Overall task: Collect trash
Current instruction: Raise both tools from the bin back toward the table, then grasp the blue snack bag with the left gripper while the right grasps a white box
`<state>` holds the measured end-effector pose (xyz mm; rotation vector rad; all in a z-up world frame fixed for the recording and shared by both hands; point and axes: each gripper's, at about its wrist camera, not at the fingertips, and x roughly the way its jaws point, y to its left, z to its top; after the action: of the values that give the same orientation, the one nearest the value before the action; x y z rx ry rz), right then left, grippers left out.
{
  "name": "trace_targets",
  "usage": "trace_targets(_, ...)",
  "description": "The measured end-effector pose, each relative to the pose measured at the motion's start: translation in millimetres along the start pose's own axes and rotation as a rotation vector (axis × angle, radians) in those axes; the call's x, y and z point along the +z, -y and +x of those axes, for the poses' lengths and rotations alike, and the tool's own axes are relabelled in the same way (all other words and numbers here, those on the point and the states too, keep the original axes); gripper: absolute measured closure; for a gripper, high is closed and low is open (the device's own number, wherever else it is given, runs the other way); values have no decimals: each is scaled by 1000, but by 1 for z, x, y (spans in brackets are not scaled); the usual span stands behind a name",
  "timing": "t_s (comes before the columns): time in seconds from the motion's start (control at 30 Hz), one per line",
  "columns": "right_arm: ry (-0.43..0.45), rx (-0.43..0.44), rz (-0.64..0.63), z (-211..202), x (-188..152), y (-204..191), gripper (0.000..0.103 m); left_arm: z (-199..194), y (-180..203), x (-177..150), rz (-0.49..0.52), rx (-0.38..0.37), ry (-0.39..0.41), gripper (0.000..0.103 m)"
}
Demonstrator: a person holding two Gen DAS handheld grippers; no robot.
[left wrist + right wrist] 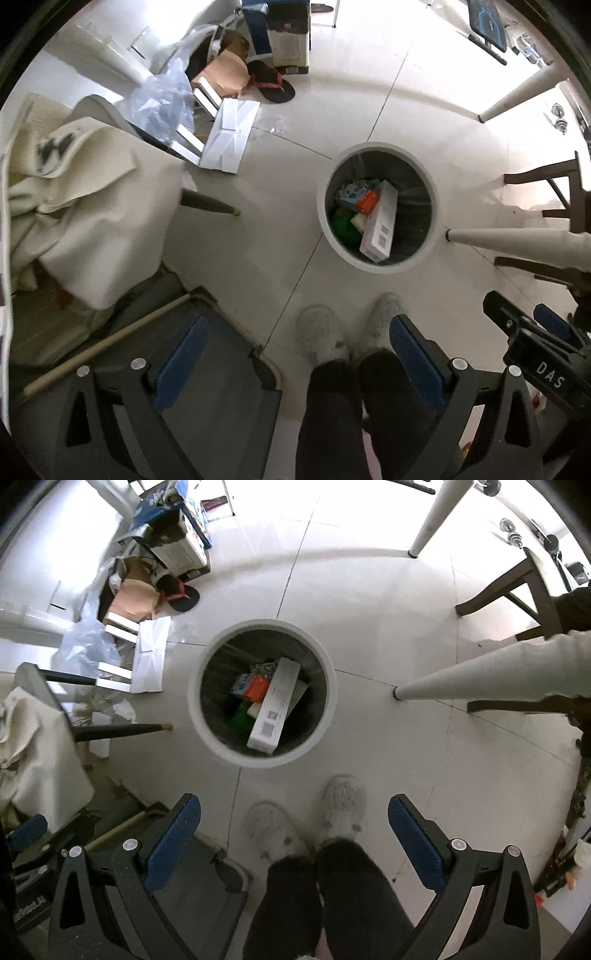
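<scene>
Above the trash bin (263, 635), left gripper (295, 354) and right gripper (294, 830) wide open, empty, "DAS" readable

Both wrist cameras are looking steeply down from high above the bin (378, 206) (263, 692), the right sitting more directly over it, sharing surrounding floor.

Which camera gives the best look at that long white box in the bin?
The right wrist view: the long white cardboard box sits near the picture's centre, its printed code facing up. The left wrist view shows it smaller and off-centre.
</scene>
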<state>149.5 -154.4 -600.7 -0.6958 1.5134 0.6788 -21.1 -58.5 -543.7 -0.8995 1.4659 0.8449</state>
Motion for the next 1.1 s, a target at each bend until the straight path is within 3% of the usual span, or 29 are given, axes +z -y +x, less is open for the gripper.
trace_targets(0.33, 41, 65, -7, -157, -35, -6, 1, -134, -7, -33, 25, 51, 70, 2)
trace_targets(0.53, 41, 130, 43, -249, -27, 7, 1, -208, -1, -24, -3, 61, 147, 2)
trace_targets(0.63, 92, 150, 77, -292, 10, 25, 1, -232, 15, -1, -17, 78, 190, 2)
trace_targets(0.8, 142, 137, 70, -336, 98, 60, 1, -261, 55, 69, -34, 23, 222, 2)
trace_targets(0.97, 195, 36, -19, -375, 229, 106, 1, -274, 104, 158, -116, -54, 198, 2)
trace_targets(1.1, 200, -21, -103, -380, 336, 134, 1, -279, 142, 228, -209, -132, 172, 2)
